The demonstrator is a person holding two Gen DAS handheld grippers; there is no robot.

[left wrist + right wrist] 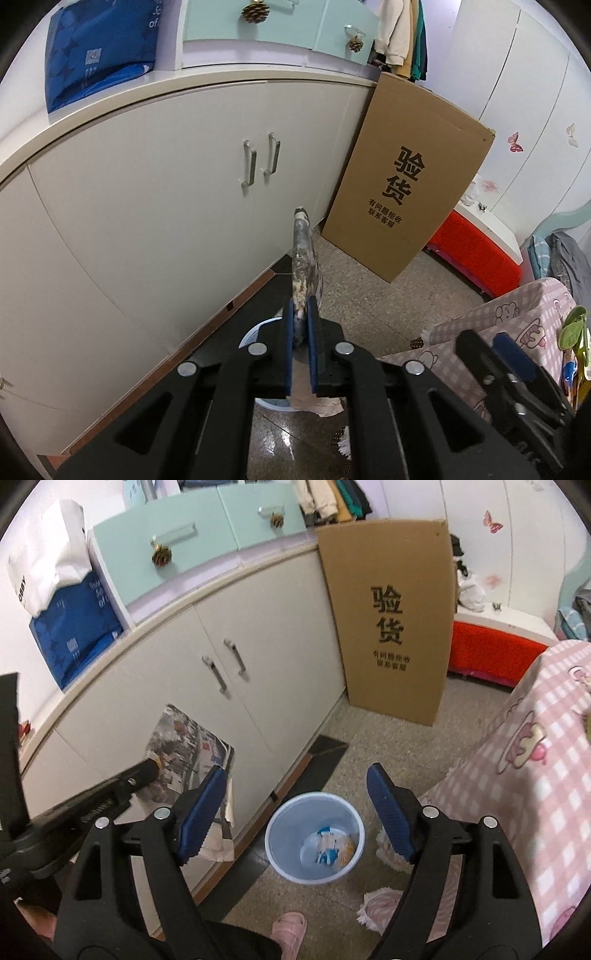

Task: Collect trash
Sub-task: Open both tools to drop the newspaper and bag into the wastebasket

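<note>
while pinched edge-on, a flat printed paper sheet, crumpled below

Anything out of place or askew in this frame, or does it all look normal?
Two things stand out. A large flattened cardboard box stands on end, tilted against the cabinet corner. The left tool is clamped on a printed paper sheet that is creased. The bin stands upright, nothing spilled beside it.

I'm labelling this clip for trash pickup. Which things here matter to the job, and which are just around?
Job:
- wrapper, clamped in left tongs
- bin, trash already inside
- right tongs, open

Around:
- cardboard box
- cabinet
- blue bag
- slipper
</note>
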